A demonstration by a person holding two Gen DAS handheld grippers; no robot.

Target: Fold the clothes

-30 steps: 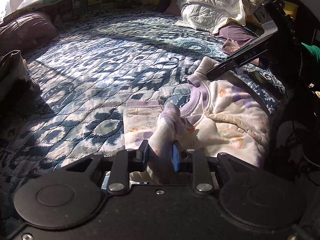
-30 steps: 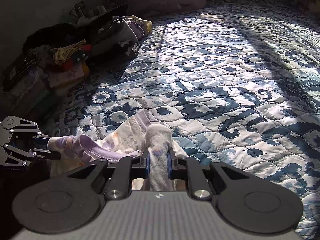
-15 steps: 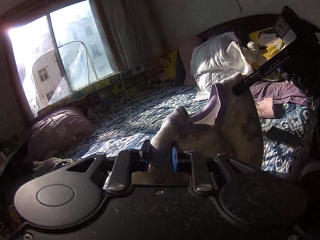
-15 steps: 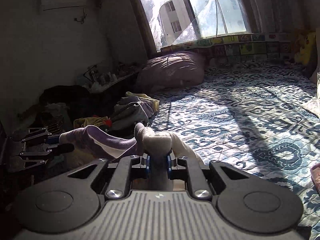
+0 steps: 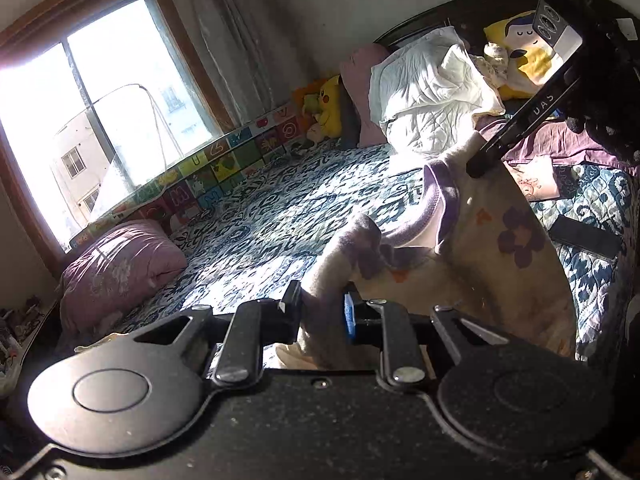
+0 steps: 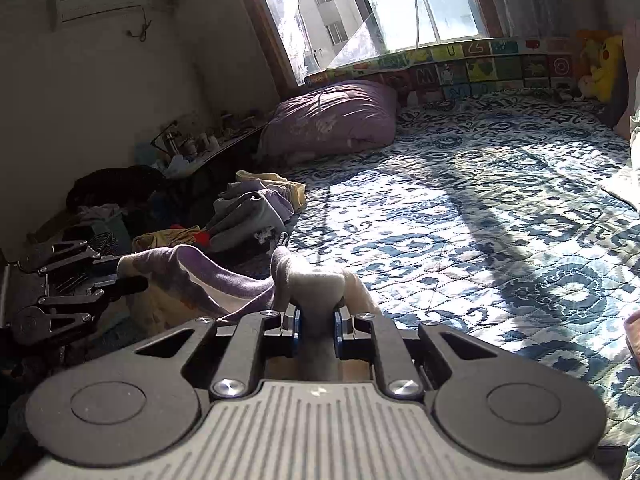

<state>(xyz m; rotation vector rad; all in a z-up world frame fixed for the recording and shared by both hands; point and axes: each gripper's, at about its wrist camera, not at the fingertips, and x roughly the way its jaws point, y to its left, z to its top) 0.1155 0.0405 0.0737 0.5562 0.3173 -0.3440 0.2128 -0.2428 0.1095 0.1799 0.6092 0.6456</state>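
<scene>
Shirt hangs neckline-up, stretched sideways between left gripper and right gripper, fingers clamping its shoulders.

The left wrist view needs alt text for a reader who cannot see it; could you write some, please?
The left gripper and the right gripper each pinch a shoulder of a cream floral shirt, holding it up above a blue patterned quilt. A bright window lights the bedroom.
</scene>
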